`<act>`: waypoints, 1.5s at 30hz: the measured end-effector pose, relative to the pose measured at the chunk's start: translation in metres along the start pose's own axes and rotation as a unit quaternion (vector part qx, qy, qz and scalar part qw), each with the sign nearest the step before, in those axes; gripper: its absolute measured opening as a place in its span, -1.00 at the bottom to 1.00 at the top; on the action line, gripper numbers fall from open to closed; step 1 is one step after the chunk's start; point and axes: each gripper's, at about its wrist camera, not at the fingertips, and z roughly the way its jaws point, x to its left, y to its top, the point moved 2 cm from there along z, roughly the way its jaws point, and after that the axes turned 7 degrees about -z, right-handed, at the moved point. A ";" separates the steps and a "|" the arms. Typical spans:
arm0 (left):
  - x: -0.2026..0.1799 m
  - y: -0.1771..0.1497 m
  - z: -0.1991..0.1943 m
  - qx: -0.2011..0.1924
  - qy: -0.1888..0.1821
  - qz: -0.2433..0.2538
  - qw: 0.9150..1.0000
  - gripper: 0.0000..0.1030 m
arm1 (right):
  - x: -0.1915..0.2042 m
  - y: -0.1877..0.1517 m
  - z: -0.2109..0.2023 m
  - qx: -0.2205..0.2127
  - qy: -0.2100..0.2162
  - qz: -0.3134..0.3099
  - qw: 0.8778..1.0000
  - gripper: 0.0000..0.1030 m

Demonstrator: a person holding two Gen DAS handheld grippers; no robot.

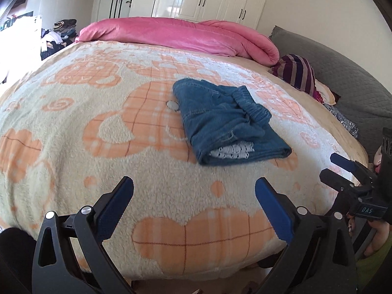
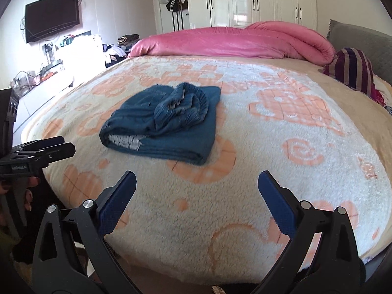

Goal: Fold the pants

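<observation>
Blue denim pants (image 1: 227,120) lie folded in a compact bundle on the bed, with the ribbed waistband bunched on top and a bit of white lining showing at the near edge. They also show in the right wrist view (image 2: 166,125). My left gripper (image 1: 194,188) is open and empty, held near the bed's front edge, well short of the pants. My right gripper (image 2: 197,183) is open and empty, also back from the pants. The right gripper shows at the right edge of the left wrist view (image 1: 333,166).
The bed is covered by a cream and orange fleece blanket (image 1: 98,132). A rolled pink duvet (image 1: 186,34) lies along the far side. A striped pillow (image 1: 296,71) and grey headboard (image 1: 348,73) are at the right. White wardrobes (image 2: 259,2) stand behind.
</observation>
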 end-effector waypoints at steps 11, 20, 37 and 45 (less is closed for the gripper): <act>0.004 -0.009 0.018 0.015 0.014 -0.006 1.000 0.92 | 0.006 -0.009 0.019 0.012 -0.002 0.002 1.000 0.83; 0.002 -0.008 0.017 0.012 0.018 0.000 1.000 0.92 | 0.006 -0.010 0.020 0.014 0.001 0.005 1.000 0.83; -0.001 -0.007 0.014 0.013 0.027 0.001 1.000 0.92 | 0.003 -0.011 0.021 0.018 0.000 0.010 1.000 0.83; 0.000 -0.006 0.013 0.013 0.030 -0.001 0.999 0.92 | 0.003 -0.011 0.021 0.020 0.001 0.010 1.000 0.83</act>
